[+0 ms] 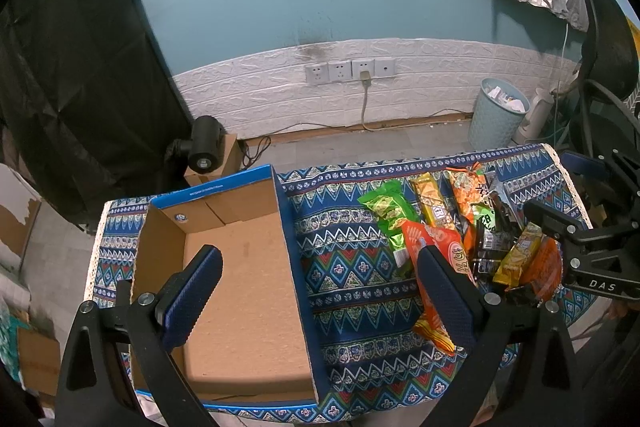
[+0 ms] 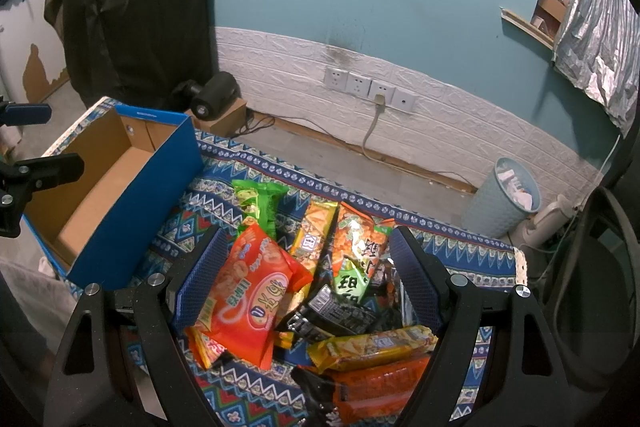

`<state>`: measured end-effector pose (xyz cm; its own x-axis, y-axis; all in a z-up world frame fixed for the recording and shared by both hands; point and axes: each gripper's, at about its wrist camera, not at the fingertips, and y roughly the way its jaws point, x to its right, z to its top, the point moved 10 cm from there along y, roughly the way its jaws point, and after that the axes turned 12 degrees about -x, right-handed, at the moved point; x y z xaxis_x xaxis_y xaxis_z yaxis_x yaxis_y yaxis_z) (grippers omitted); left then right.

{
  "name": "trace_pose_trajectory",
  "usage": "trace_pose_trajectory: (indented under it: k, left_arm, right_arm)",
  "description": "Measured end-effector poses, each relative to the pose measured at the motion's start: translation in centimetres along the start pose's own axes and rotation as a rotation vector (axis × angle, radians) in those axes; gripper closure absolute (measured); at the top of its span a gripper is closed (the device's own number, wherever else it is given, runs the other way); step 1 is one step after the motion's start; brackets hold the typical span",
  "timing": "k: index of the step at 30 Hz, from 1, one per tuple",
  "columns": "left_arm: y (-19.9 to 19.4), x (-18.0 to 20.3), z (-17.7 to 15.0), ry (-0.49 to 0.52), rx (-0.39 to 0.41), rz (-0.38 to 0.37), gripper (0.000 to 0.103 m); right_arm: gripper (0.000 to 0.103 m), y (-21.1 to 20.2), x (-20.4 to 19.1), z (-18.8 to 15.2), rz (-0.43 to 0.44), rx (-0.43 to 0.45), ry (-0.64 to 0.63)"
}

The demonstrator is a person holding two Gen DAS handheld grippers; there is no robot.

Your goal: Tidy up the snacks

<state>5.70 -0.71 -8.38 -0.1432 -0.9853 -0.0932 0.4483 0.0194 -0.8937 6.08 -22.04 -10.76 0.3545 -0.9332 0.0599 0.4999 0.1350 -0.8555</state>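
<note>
A: Where are we in the task now?

B: I think we are at the very start. The cardboard box (image 1: 244, 291) has nothing inside, and all the snacks are in 1 pile (image 2: 320, 287) on the patterned cloth (image 1: 360, 287), near the box, on its right side.

A: And our 2 tongs?

B: The left gripper (image 1: 320, 291) is wide open and holds nothing. It hangs above the right wall of the box, with 1 finger over the box floor and the other over the edge of the pile. The right gripper (image 2: 308, 275) is also wide open and empty, right above the pile.

A: So which packet do we take first?

B: In the right wrist view the red-orange packet (image 2: 252, 291) lies on top, between the fingers, nearer to the finger at 9 o'clock. It seems the easiest one. The yellow bar (image 2: 372, 347) is at 5 o'clock from it.

A: What does the next move need?

B: We should lower the right gripper, close it on only this packet, and then carry it toward 10 o'clock into the box. The film may be slippery, so a grip on the edge is maybe safer.
</note>
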Motion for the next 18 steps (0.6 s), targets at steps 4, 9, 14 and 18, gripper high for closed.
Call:
trace_pose_trajectory:
  k: [4,9,14,18]
  left_arm:
    - [0.1,0.1,-0.1,0.003,-0.003,0.001,0.004]
    - [0.5,0.4,-0.2,0.011,-0.011,0.001,0.004]
    - [0.9,0.8,-0.3,0.020,-0.017,0.001,0.004]
    - [1.6,1.5,-0.4,0.029,-0.039,-0.012,0.004]
  right_arm:
    - [0.021,0.1,0.2,-0.2,-0.007,-0.007,0.000]
    - [0.021,0.0,0.5,-0.3,-0.032,-0.009,-0.006]
    - [0.021,-0.1,0.5,-0.2,-0.049,-0.013,-0.013]
    - [0.021,-0.2,0.8,-0.4,-0.074,-0.016,-0.013]
